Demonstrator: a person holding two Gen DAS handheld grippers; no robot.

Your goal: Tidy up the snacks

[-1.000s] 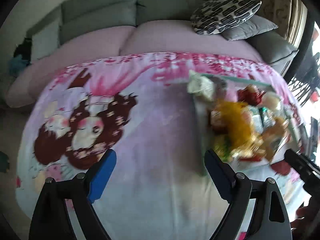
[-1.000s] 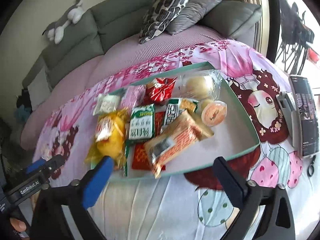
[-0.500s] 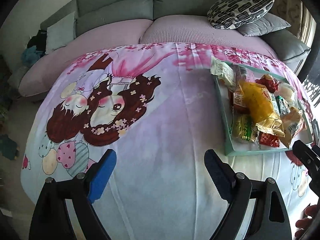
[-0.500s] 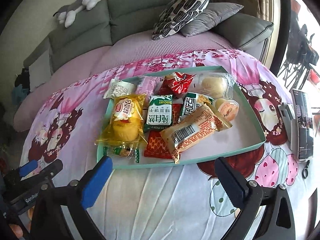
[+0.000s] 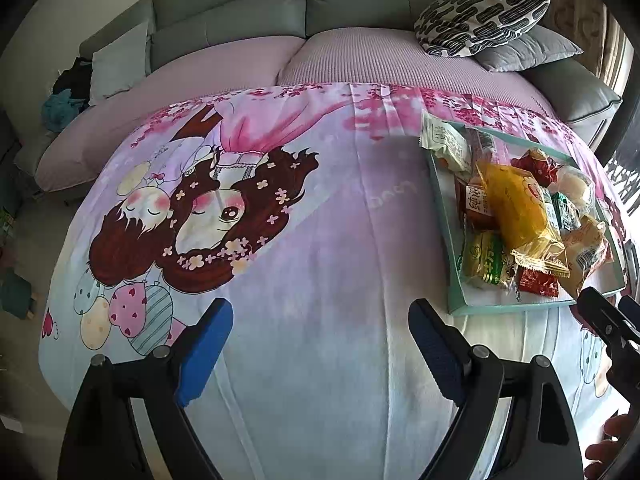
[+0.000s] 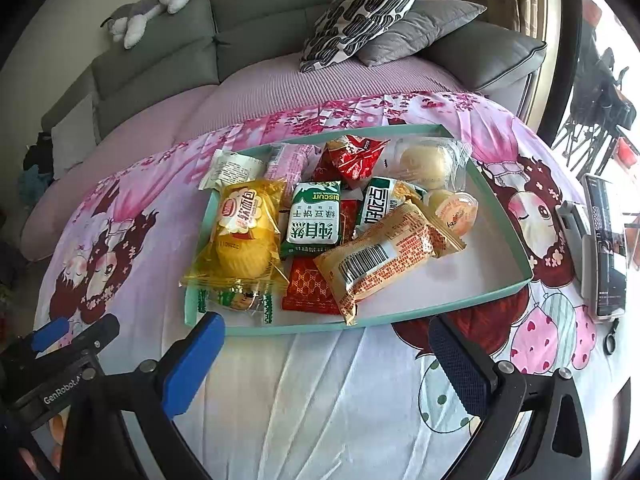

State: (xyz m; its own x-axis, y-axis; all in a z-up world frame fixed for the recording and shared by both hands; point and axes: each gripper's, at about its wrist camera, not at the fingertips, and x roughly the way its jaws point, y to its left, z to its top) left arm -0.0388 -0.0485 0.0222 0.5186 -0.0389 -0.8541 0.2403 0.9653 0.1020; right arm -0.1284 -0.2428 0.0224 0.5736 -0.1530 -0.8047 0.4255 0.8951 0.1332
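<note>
A: Right under both claws: the pastel cartoon-print cloth (image 6: pixel 320 400), bare. Right gripper (image 6: pixel 332 354) has its blue-padded jaws spread wide with nothing between them. Left gripper (image 5: pixel 320 336) likewise, gaping and empty, over plain cloth.

B: Where's the snack stuff relative to them?

A: Just ahead of the right gripper: shallow teal-rimmed cardboard tray (image 6: pixel 460 308), near edge almost at the fingertips. From the left gripper it sits ahead and off to the right.

B: Contents, near to far?

A: Nearest the right claw: flat red foil sachet (image 6: pixel 308 288) and long orange barcoded wrapper (image 6: pixel 384 256), lying diagonally over other packs. Left of those, clear yellow bag with a cupcake (image 6: pixel 240 236), overhanging a small green-edged packet (image 6: pixel 236 300) at the tray's near left corner. Mid tray: green-and-white biscuit pack (image 6: pixel 314 220), a second green-white pack (image 6: pixel 380 204) half under the orange wrapper, small orange-lidded jelly cup (image 6: pixel 456 212). Far side: white sachet (image 6: pixel 234 168) hanging over the rim, pink wrapper (image 6: pixel 290 160), red crinkled bag (image 6: pixel 356 156), clear-wrapped pale bun (image 6: pixel 426 162).

B: Beyond that?

A: Right half of the tray is bare. Right of it on the cloth, a dark phone-like device (image 6: pixel 604 240). Behind everything, grey sofa (image 6: pixel 160 60) with black-and-white patterned cushion (image 6: pixel 360 12).
</note>
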